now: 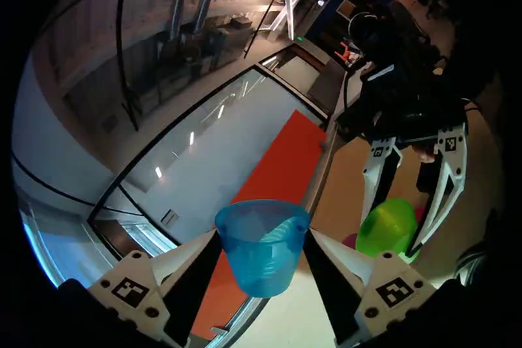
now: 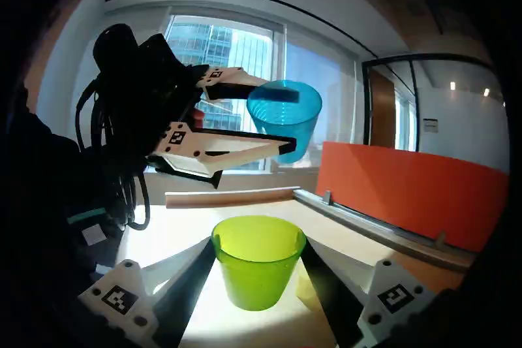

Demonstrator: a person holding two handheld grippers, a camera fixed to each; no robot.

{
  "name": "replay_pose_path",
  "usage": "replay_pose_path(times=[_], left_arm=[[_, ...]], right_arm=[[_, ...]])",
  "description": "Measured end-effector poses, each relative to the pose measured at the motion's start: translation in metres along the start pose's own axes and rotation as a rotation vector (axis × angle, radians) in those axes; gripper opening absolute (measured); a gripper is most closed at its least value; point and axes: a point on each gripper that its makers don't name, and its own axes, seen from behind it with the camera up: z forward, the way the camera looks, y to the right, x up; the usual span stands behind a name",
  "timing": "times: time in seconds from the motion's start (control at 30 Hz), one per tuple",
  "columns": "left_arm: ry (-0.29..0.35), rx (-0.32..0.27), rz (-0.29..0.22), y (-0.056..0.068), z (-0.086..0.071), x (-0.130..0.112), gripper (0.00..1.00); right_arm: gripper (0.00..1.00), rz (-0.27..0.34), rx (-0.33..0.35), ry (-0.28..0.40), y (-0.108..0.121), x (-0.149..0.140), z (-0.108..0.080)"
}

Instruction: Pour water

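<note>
Right gripper (image 2: 258,243) pinches a translucent green plastic cup (image 2: 256,276). Above it — seemingly upright — left gripper (image 1: 262,237) clamps a translucent blue plastic cup (image 1: 263,263).

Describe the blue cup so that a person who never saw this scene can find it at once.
In the right gripper view, find the large window. In front of it, the left gripper holds the blue cup in the air between its two fingers. It is translucent blue and raised; the green cup is lower and nearer.
</note>
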Motion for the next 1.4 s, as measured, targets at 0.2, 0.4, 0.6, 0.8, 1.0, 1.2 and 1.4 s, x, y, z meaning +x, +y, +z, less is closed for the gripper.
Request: replay_pose_path(times=[0.2,0.4,0.6,0.8,1.0,1.2,1.4], left_arm=[[0.003,0.005,0.03,-0.001,0.0,0.003,0.84],[0.007,0.007,0.057,-0.003,-0.001,0.006,0.84],[0.009,0.01,0.083,-0.002,-0.002,0.008,0.84],[0.008,0.012,0.097,-0.001,-0.002,0.009,0.84],[0.01,0.016,0.11,-0.002,-0.002,0.011,0.84],[0.012,0.017,0.123,-0.004,-0.002,0.012,0.84],[0.014,0.016,0.14,-0.002,-0.003,0.013,0.84]], right_arm=[[0.92,-0.001,0.005,0.0,-0.002,0.001,0.001],[0.92,-0.004,0.005,0.001,-0.002,0.002,0.003],[0.92,-0.004,0.002,0.003,-0.001,0.003,0.003],[0.92,-0.005,0.0,0.004,0.0,0.003,0.003],[0.92,-0.006,-0.004,0.006,0.002,0.004,0.002],[0.92,-0.008,-0.006,0.009,0.003,0.005,0.001],[0.92,-0.008,-0.009,0.011,0.003,0.006,0.0]])
